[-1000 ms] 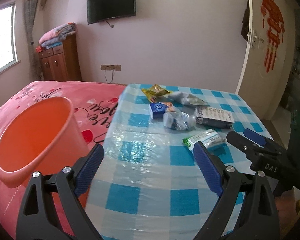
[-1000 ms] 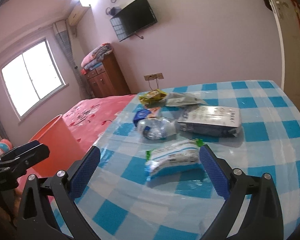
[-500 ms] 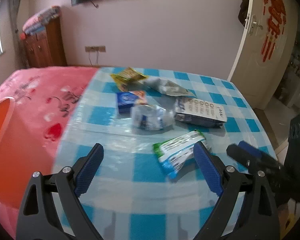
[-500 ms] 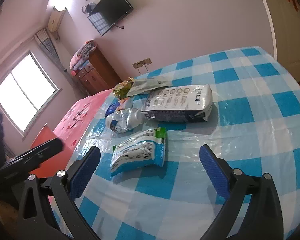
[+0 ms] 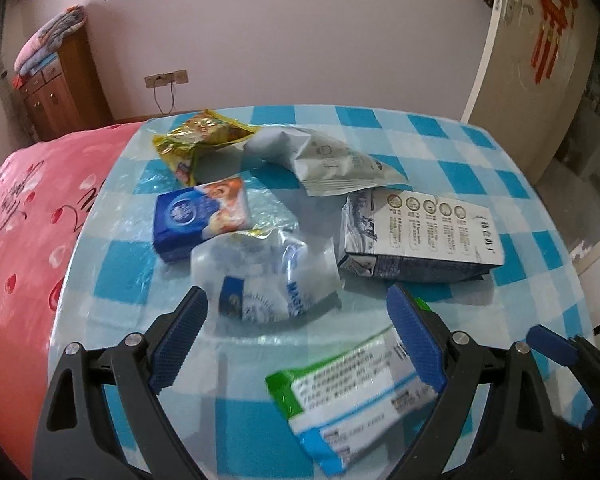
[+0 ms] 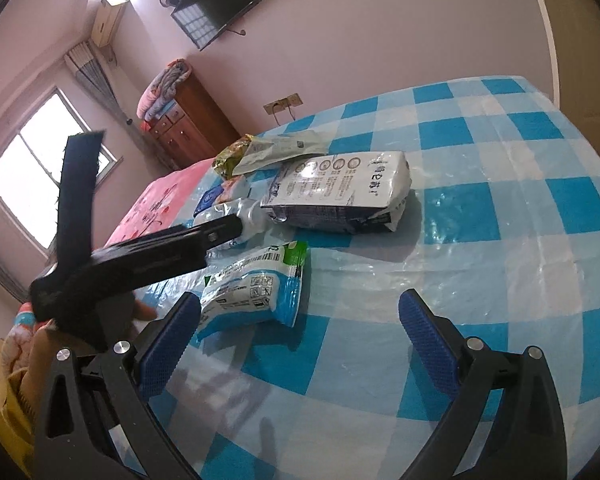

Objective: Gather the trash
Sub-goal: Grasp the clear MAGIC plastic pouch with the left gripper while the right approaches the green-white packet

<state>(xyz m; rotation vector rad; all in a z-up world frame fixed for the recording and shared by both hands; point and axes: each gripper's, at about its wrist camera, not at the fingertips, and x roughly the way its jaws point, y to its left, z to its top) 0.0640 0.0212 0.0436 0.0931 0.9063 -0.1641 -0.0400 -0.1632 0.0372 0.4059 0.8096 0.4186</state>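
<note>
Trash lies in a loose pile on the blue-checked table (image 5: 480,152). My left gripper (image 5: 296,292) hangs open just above a crumpled clear wrapper (image 5: 268,276), with nothing between its pads. A green-and-white packet (image 5: 352,384) lies under its right finger. Behind are a white carton (image 5: 420,236), a blue biscuit packet (image 5: 200,216), a yellow snack bag (image 5: 196,140) and a grey pouch (image 5: 332,160). My right gripper (image 6: 300,297) is open and empty over bare cloth, with the green-and-white packet (image 6: 256,284) by its left finger. The left gripper's fingers (image 6: 220,234) reach in from the left.
A pink bedspread (image 5: 28,216) borders the table's left edge. A wooden cabinet (image 5: 60,88) stands against the back wall and a door (image 5: 532,60) at the right. A person's hand (image 6: 40,352) holds the left gripper. The table's right half (image 6: 500,200) carries no trash.
The left gripper has swung right and down over the trash pile, and the orange bucket has left its view. The right gripper turned right, so the packet is no longer between its fingers.
</note>
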